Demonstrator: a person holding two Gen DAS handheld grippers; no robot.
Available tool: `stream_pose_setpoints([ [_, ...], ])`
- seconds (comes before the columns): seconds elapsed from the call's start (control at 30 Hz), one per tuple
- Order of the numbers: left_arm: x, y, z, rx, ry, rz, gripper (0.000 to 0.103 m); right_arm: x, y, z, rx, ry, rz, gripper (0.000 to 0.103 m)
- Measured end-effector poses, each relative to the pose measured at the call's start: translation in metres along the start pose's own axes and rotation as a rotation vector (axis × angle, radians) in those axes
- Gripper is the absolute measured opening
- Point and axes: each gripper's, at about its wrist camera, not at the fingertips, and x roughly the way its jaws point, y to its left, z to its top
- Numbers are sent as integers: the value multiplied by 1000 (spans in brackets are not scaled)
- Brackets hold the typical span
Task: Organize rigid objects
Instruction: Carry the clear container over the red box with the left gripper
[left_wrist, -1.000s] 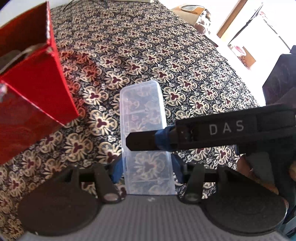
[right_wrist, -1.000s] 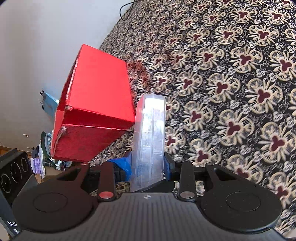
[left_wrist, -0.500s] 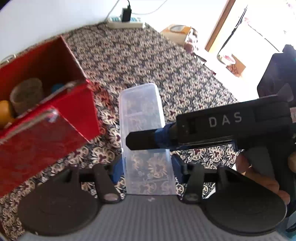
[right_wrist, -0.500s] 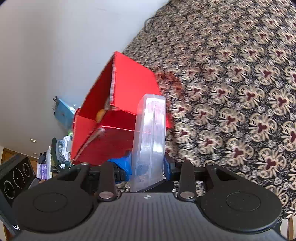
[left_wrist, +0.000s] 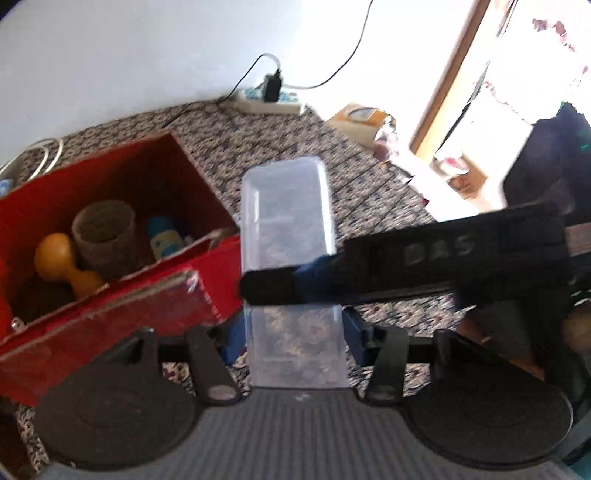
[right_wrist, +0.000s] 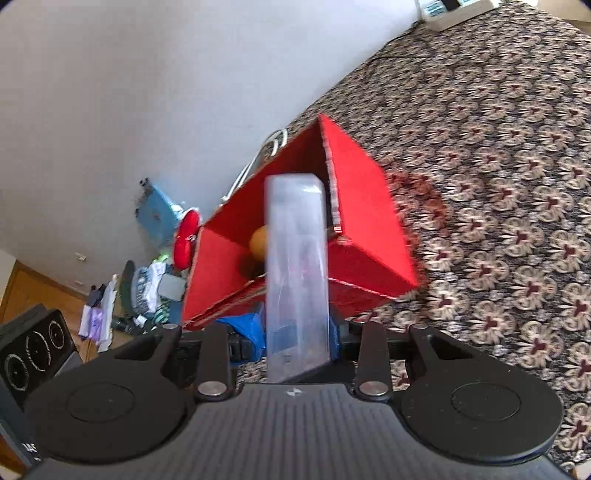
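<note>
A clear plastic case (left_wrist: 288, 229) hangs in the air above the patterned cloth (left_wrist: 369, 192), held by both grippers. My left gripper (left_wrist: 293, 332) is shut on its two long sides near its near end. My right gripper (right_wrist: 297, 332) is shut across its thin faces, and its black finger (left_wrist: 295, 291) lies over the case's top. The case (right_wrist: 297, 266) stands on edge in the right wrist view, in front of the open red box (right_wrist: 369, 236). That red box (left_wrist: 207, 273) holds a brown cup (left_wrist: 105, 236), an orange dumbbell-shaped thing (left_wrist: 61, 262) and a small blue and yellow item (left_wrist: 164, 240).
A power strip with a plugged charger (left_wrist: 269, 98) lies by the wall at the cloth's far edge. A tan carton (left_wrist: 360, 118) sits to its right. Floor clutter (right_wrist: 147, 280) and a black device with dials (right_wrist: 33, 354) lie left of the red box.
Both grippers have risen with the clear case between them. The views have tipped up, so the red box's open top and contents show, and the case now overlaps the box.
</note>
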Motion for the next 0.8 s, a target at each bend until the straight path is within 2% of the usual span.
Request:
stream_pose_setpoints([
  [0.07, -4, -1, 2, 17, -21, 21, 50, 3, 4, 4, -32, -17, -2, 17],
  [0.2, -9, 10, 5, -3, -36, 13, 51, 10, 2, 8, 2, -15, 31, 17],
  [0.47, -26, 37, 17, -35, -90, 41, 51, 15, 21, 29, -98, -20, 58, 17],
  [0.8, -11, 84, 49, -98, -142, 72, 51, 51, 32, 71, -203, 10, 23, 16],
])
